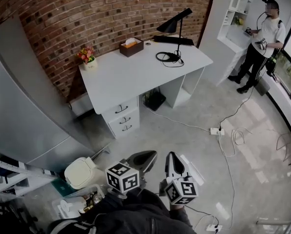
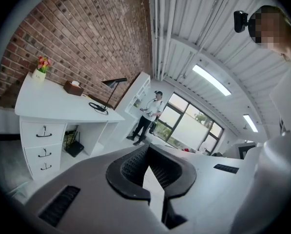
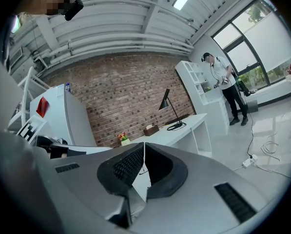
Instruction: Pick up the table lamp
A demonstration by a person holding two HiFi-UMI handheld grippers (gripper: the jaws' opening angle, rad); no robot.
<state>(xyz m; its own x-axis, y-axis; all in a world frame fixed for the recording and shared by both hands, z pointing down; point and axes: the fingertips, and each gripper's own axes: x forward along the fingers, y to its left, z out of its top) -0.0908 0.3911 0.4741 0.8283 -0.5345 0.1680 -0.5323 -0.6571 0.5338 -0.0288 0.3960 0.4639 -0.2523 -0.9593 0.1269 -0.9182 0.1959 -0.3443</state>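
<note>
The black table lamp stands at the far right of the white desk, its cord coiled round the base. Both grippers are low in the head view, well short of the desk and over the floor. My left gripper is shut with nothing in it, and so is my right gripper beside it. The left gripper view has the lamp small and far beyond the closed jaws. From the right gripper, also closed and empty, the lamp is distant too.
On the desk are a tissue box, a flower pot and a keyboard. Drawers sit under it. A grey cabinet stands left, a white bin near me. A power strip and cables cross the floor. A person stands far right.
</note>
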